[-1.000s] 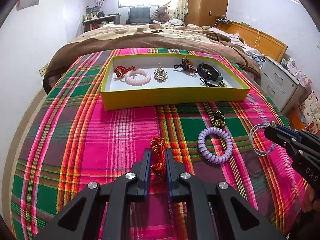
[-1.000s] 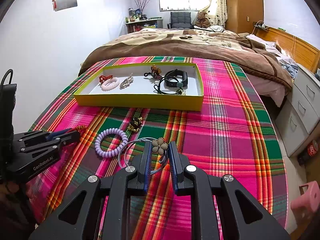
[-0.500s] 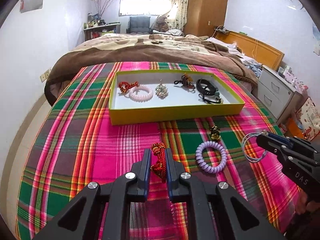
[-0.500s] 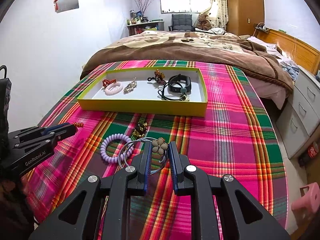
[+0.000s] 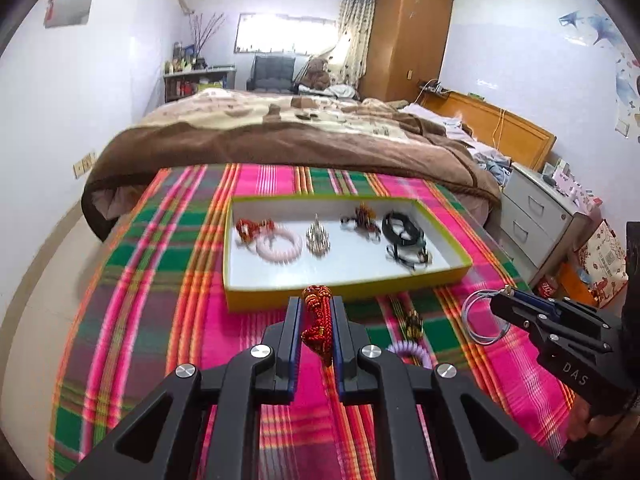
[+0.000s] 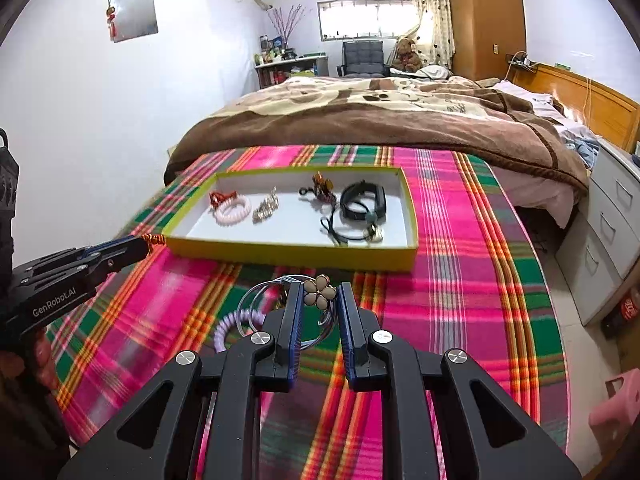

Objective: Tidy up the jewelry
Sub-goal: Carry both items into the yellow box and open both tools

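**Op:** Both jaws clamped. Left gripper [image 5: 316, 312] pinches the red-gold braided piece [image 5: 317, 326] btwn its pads; right gripper [image 6: 320, 300] is closed on the wire bangle w/ the cream flower [image 6: 319, 292], loops hanging out at 9 o'clock of the fingers.

**Obs:** Why hold both up off the cloth?

**Op:** My guess: so they clear the near wall of the yellow tray [image 6: 288, 254], which sits at 12 o'clock from me on the plaid blanket [image 6: 460, 280].

**Obs:** What's in the tray?

**Op:** Five-ish pcs, spread out. From 9 to 3 o'clock: red clip [image 6: 220, 197] touching a pink coil band [image 6: 234, 212], silver crystal piece [image 6: 266, 208], dark beaded hair tie [image 6: 322, 190], black strap and cord [image 6: 362, 204].

**Obs:** Anything left outside?

**Op:** Yes: lilac coil band [image 5: 408, 350] and a small dark-gold piece [image 5: 414, 322] on the blanket, near my fingers. Front strip of the tray looks free for a drop.
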A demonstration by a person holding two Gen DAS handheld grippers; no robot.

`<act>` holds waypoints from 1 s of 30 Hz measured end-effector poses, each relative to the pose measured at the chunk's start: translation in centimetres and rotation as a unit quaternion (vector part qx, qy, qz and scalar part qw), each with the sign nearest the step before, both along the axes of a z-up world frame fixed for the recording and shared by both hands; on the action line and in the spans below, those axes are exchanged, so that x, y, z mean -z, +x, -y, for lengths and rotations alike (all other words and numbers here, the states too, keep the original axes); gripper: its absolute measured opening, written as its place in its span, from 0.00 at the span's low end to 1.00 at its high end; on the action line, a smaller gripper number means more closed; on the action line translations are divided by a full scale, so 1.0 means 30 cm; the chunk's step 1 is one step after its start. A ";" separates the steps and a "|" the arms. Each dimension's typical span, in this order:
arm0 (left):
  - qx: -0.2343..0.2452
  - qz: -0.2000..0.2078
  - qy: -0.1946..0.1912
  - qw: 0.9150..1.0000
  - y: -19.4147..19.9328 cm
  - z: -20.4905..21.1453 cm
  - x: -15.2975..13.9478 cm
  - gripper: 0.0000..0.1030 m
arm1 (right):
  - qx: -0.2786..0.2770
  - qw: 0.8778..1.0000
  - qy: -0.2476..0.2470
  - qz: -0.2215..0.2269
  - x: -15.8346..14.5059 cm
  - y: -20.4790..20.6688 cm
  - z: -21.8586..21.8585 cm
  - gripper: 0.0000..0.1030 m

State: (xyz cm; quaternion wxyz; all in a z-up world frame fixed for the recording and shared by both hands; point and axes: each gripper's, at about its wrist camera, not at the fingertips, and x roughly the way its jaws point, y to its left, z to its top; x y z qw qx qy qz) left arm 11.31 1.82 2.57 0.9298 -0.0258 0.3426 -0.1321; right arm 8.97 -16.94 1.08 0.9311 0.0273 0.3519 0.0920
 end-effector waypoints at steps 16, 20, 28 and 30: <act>-0.001 0.004 0.000 1.000 0.253 -0.026 -0.030 0.13 | -0.004 1.000 -0.003 -0.011 -0.032 0.289 -0.057 0.17; -0.002 -0.003 0.004 1.000 0.308 -0.034 0.003 0.13 | 0.002 1.000 -0.010 -0.024 0.002 0.368 -0.066 0.17; 0.005 -0.044 0.013 0.999 0.385 -0.034 0.119 0.13 | -0.001 0.999 -0.013 -0.052 0.074 0.478 -0.094 0.17; 0.005 -0.049 0.008 0.999 0.388 -0.037 0.134 0.13 | 0.001 0.998 -0.015 -0.059 0.090 0.498 -0.102 0.17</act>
